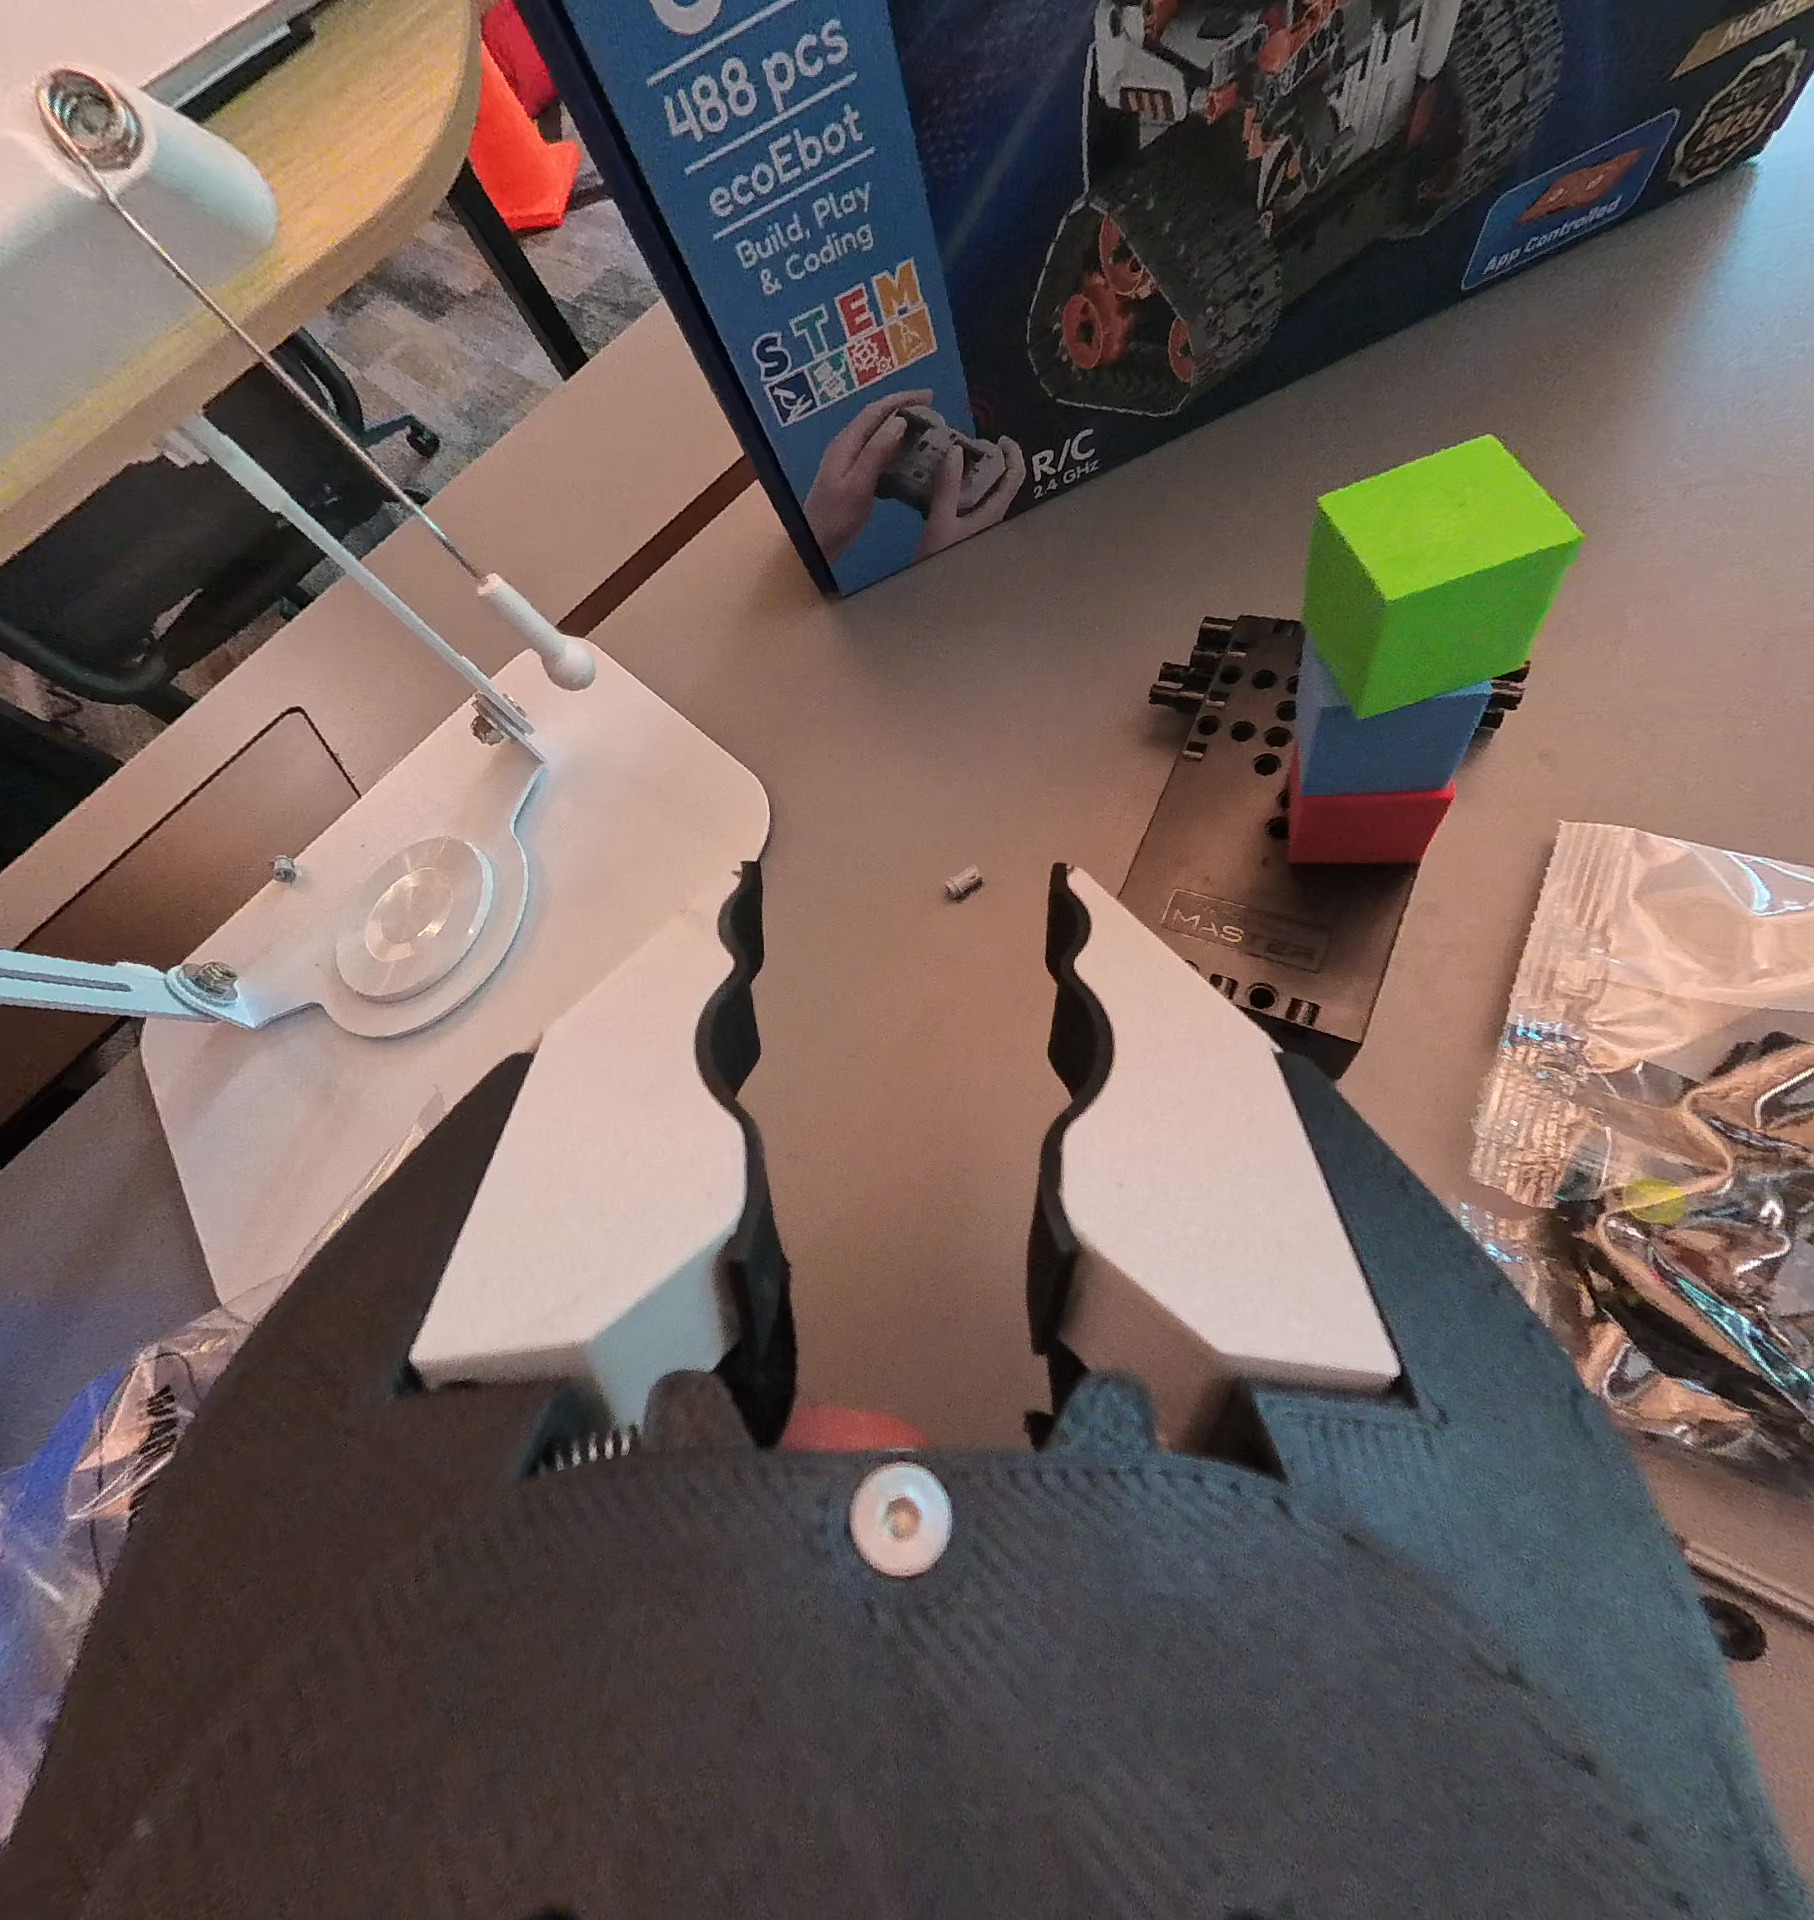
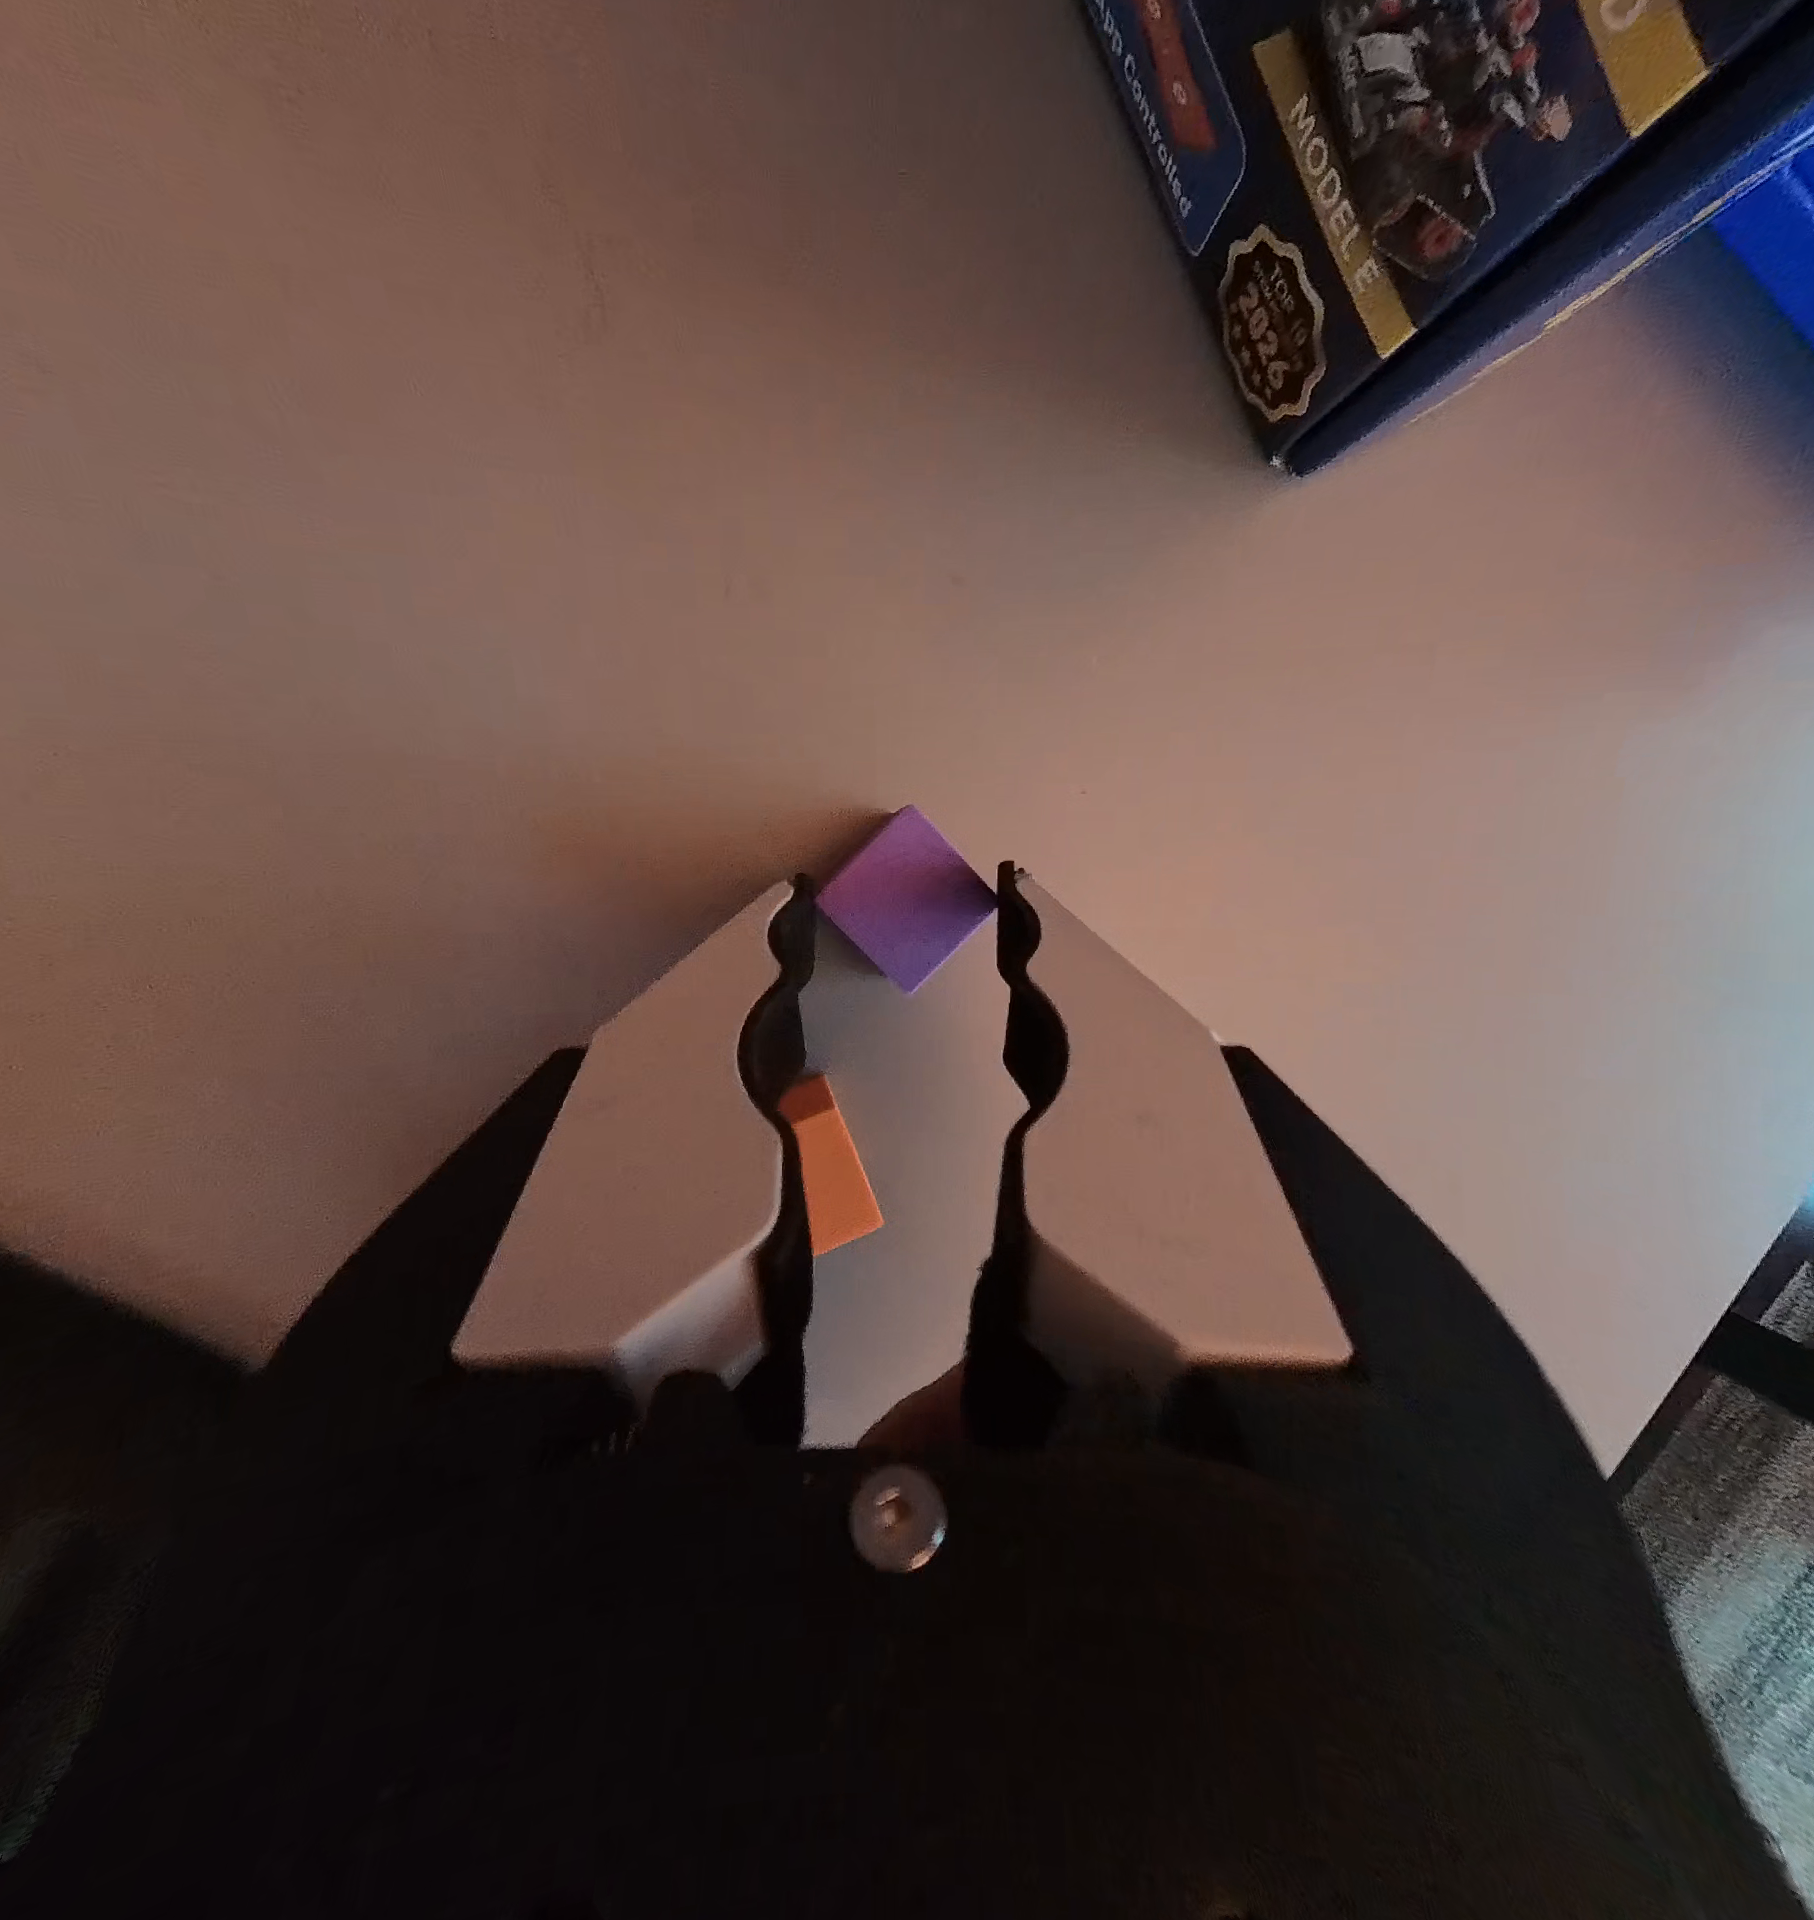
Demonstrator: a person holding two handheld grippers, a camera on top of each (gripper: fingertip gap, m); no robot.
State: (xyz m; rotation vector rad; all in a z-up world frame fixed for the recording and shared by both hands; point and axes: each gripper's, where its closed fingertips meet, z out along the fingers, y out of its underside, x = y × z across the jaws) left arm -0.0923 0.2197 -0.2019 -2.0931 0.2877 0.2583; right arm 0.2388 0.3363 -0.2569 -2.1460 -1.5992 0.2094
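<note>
In the right wrist view my right gripper (image 2: 903, 881) points down at the pale table (image 2: 467, 520). Its fingertips touch opposite corners of a purple cube (image 2: 905, 899), which sits turned like a diamond between them, on or just above the table. An orange cube (image 2: 830, 1179) lies nearer the camera, partly hidden behind the left finger. In the left wrist view my left gripper (image 1: 903, 883) is open and empty above the table. A tiny grey part (image 1: 965, 885) lies just past its tips. A stack of a green cube (image 1: 1438, 577) on a blue cube (image 1: 1386, 732) on a red cube (image 1: 1365, 821) stands to the front right.
The stack rests on a black perforated plate (image 1: 1267, 935). A large blue toy box (image 1: 882, 260) stands behind and also shows in the right wrist view (image 2: 1402, 208). A white lamp base (image 1: 446, 935) is at the left. Clear bags of parts (image 1: 1692, 1195) lie at the right. The gap from one gripper's tips to the other's is roughly 35 cm.
</note>
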